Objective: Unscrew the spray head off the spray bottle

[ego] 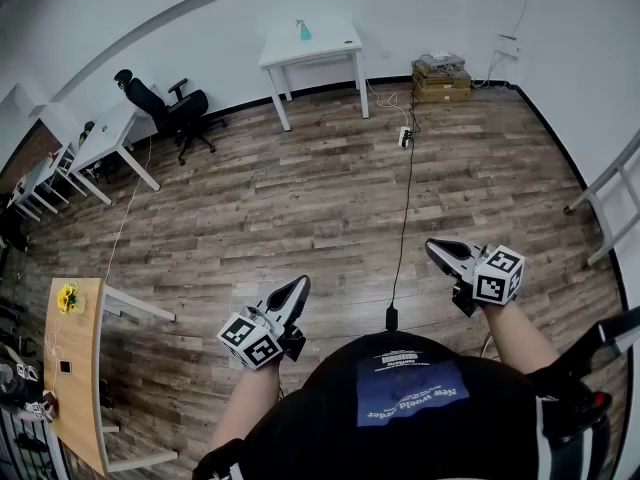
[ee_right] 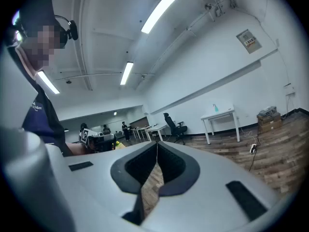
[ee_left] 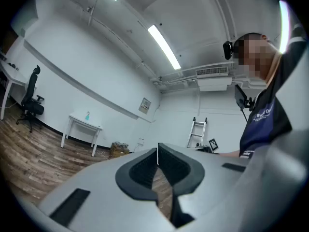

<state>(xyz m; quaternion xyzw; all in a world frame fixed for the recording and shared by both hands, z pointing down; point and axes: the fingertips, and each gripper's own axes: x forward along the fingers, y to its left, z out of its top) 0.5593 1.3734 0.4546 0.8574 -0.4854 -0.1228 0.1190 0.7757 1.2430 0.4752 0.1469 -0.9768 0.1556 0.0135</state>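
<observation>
Both grippers hover level out over the wood floor (ego: 300, 198), in front of the person and well clear of any work. The left gripper (ego: 300, 286) has its fingers (ee_left: 140, 170) clenched tip to tip with nothing between them, only floor showing through the gap behind the tips. The right gripper (ego: 432, 246) is the same, fingers (ee_right: 133, 166) pressed together and empty. The spray bottle (ego: 302, 30) is way across the room, standing upright on a white table (ego: 325, 46) against the far wall, well apart from both sets of fingers. In the left gripper view the bottle (ee_left: 88, 115) sits small, far off to the left of the closed tips; in the right gripper view it (ee_right: 215, 108) shows far off to the right, on that same table (ee_right: 222, 114). The spray head looks to be on, though it is too small to tell for sure. A black chair (ego: 170, 110) stands left of the table, a stack of boxes (ego: 441, 78) to its right, and a black cable (ego: 405, 208) runs along the floor between the two grippers.
</observation>
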